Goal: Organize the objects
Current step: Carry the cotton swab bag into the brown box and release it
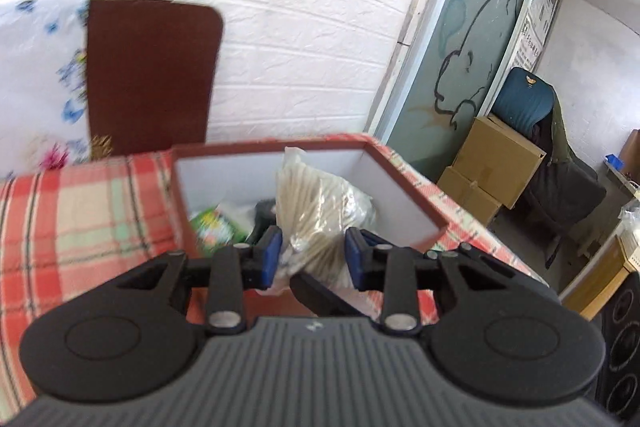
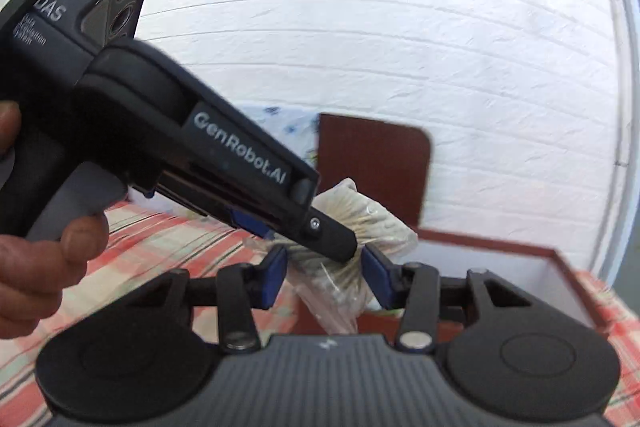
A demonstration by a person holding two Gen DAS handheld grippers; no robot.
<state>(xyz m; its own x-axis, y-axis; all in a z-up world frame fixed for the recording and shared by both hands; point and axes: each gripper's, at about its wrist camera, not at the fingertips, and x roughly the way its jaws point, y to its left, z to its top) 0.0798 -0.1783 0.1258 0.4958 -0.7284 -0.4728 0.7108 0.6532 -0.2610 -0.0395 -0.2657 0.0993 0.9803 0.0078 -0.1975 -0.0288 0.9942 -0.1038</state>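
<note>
We hold the bag of sticks (image 1: 320, 211) over the red box (image 1: 404, 179), both grippers' (image 1: 313, 255) (image 2: 325, 277) jaws clamped on it.

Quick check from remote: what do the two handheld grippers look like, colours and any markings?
Both are matte black with ribbed grey bodies, round pivot discs, silver pins and blue finger pads. The left gripper, seen side-on from the right gripper, has a pistol grip and white lettering: "GenRobot.AI" and "DAS". No cables or sleeves show.
</note>
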